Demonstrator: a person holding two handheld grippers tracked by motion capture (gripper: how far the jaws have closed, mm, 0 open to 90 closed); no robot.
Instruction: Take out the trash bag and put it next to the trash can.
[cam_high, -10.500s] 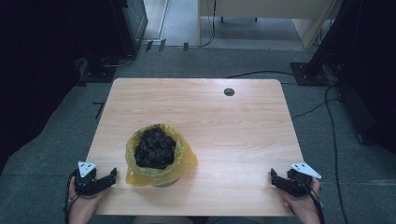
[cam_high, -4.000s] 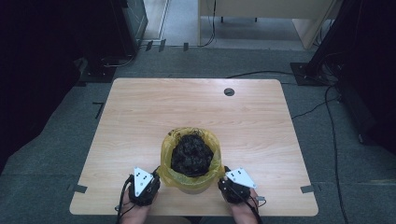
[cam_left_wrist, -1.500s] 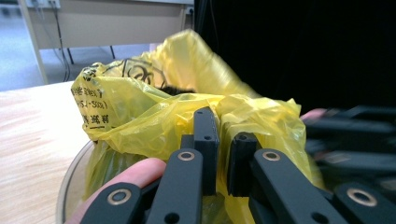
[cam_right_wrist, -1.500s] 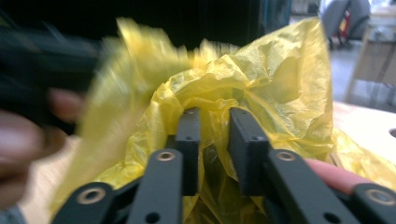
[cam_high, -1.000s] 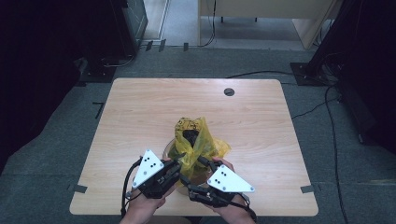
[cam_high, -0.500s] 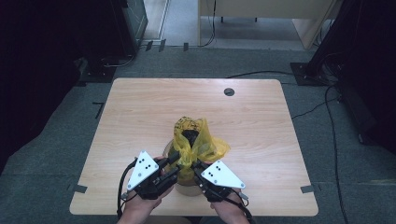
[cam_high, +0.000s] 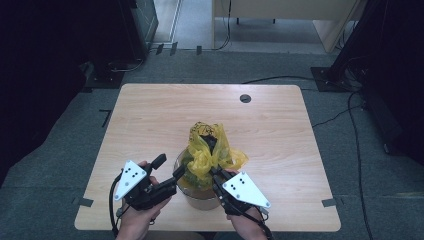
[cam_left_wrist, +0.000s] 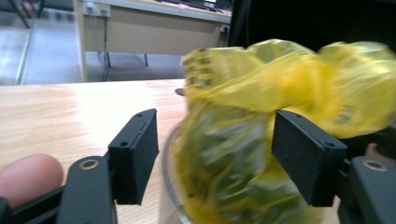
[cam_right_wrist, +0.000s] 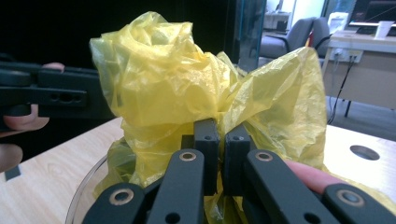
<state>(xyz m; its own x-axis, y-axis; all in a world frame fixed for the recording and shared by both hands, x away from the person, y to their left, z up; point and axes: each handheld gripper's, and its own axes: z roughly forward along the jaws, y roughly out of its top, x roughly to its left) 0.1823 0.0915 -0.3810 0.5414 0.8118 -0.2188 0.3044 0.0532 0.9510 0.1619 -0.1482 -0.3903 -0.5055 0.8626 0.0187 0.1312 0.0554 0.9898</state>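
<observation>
A yellow plastic bag of dark contents stands in a clear round tub near the table's front edge, with its top gathered into a bunch. My right gripper is shut on the bunched film, and in the right gripper view its jaws pinch the yellow plastic just below the gather. My left gripper sits at the tub's left side. Its jaws have just been opening and now stand wide, with the bag between them and the pads off it.
The wooden table has a round cable hole at the back. Dark cabinets stand left and right of it, cables run over the floor, and a light desk is behind.
The left gripper has let go of the bag, opened and drawn back to the left. The right gripper has closed on the bunched plastic.
</observation>
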